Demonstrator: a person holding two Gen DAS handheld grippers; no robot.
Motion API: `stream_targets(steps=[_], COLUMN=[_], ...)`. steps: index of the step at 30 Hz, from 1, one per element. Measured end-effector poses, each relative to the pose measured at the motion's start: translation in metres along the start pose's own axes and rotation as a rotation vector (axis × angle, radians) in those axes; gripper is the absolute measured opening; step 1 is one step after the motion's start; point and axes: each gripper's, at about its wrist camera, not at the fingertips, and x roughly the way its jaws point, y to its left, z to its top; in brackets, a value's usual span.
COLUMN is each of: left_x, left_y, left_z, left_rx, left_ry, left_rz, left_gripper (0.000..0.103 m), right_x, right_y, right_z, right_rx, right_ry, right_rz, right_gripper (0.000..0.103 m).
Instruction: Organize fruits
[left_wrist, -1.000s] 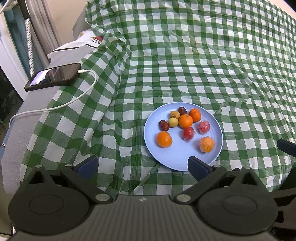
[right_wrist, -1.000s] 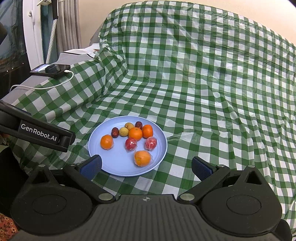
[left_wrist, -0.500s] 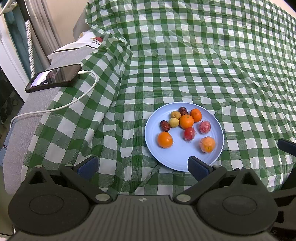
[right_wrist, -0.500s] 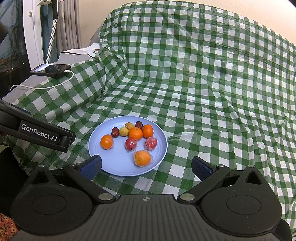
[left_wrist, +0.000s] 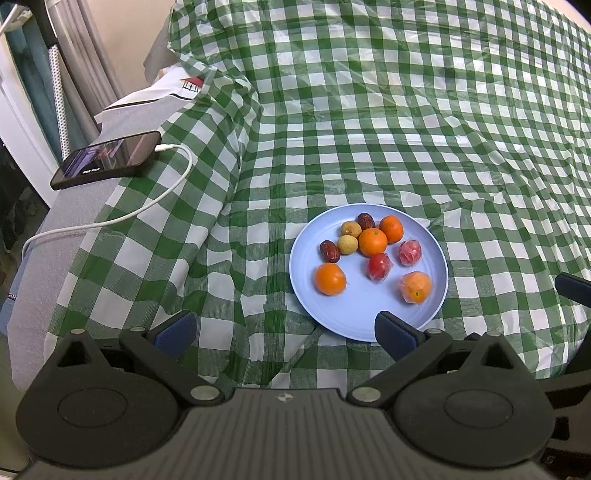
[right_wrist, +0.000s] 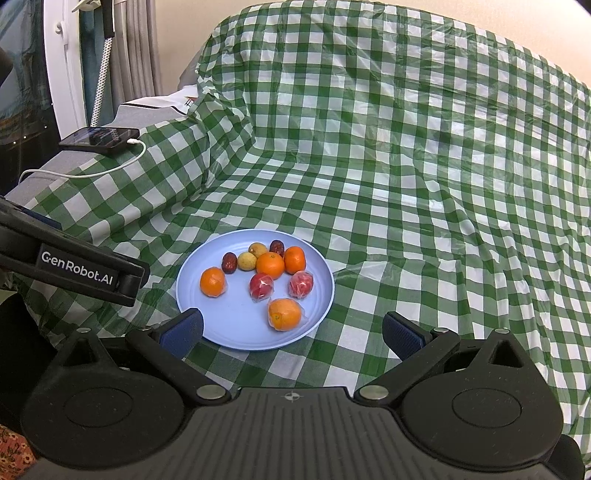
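Note:
A light blue plate (left_wrist: 354, 321) lies on the green checked cloth and also shows in the right wrist view (right_wrist: 229, 332). It holds several fruits: oranges (left_wrist: 330, 278) (right_wrist: 212, 281), wrapped red fruits (left_wrist: 378, 266) (right_wrist: 261, 286), a wrapped orange (left_wrist: 416, 286) (right_wrist: 284, 314), two yellowish fruits (left_wrist: 348, 244) and two dark dates (left_wrist: 329, 251). My left gripper (left_wrist: 286, 330) is open and empty, just short of the plate's near-left rim. My right gripper (right_wrist: 291, 332) is open and empty over the plate's near edge.
A black phone (left_wrist: 107, 158) with a white charging cable (left_wrist: 110, 219) lies on the grey surface at the left, also in the right wrist view (right_wrist: 99, 139). The left gripper's body (right_wrist: 74, 269) shows at the left of the right wrist view. The cloth (left_wrist: 406, 129) rises steeply behind the plate.
The left wrist view has shifted very slightly; the plate and fruits have not moved. Both grippers stay open.

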Motion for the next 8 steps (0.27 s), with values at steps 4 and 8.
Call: stream_targets(steps=[4,8], left_x=[-0.0003,-0.0011], left_y=[0.0,0.0013], left_z=[0.0001,0.0012], left_rx=[0.001,-0.003], left_ry=[-0.006,-0.013], left_rz=[0.0,0.001], left_gripper=[0.103,0.103], right_x=[0.0002,0.0], right_y=[-0.0002,-0.0007], right_z=[0.0005,0.0006], right_rx=[0.001,0.0], right_ry=[0.0,-0.001], right_rz=[0.0,0.0], right_gripper=[0.102,0.102])
